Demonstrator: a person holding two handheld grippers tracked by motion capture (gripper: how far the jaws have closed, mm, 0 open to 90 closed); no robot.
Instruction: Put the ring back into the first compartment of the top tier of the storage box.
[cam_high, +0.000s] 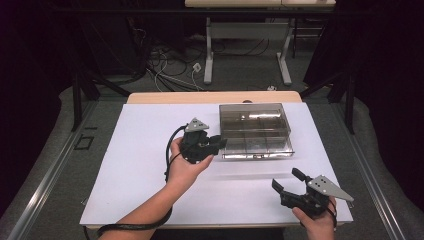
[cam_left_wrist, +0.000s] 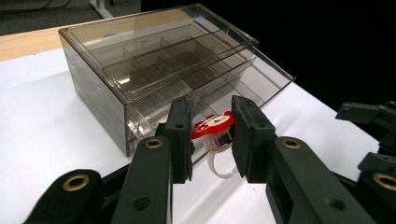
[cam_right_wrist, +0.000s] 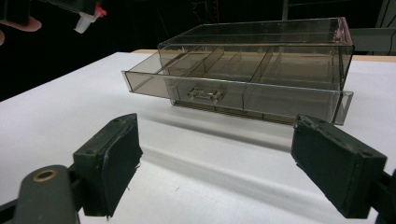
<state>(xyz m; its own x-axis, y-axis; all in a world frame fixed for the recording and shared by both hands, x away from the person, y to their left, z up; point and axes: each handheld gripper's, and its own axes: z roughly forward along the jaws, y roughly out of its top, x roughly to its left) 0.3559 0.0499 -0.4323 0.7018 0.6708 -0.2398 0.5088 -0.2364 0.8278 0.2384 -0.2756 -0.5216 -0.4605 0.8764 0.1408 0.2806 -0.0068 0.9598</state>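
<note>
Dark room, cables on the floor beyond; white table top (cam_high: 140, 165) bearing one smoky clear organiser box (cam_high: 252, 114) with one drawer (cam_right_wrist: 233, 91) pulled partly out, dividers visible inside, compartments apparently empty. Two grippers counted. Left gripper (cam_left_wrist: 212, 140) raised just beside the box's left end, pinching one toy ring (cam_left_wrist: 214, 133): red and white top, clear band hanging below the pads. Ring thus clear of the table, near the open drawer, not yet over it. Right gripper (cam_right_wrist: 215, 172) low over the table's near right corner, jaws spread wide, nothing between them, facing the drawer front. Step judged: carrying the ring to the drawer. Next move calls for bringing the ring above a compartment, lowering past the drawer wall, then releasing without knocking the dividers.
</note>
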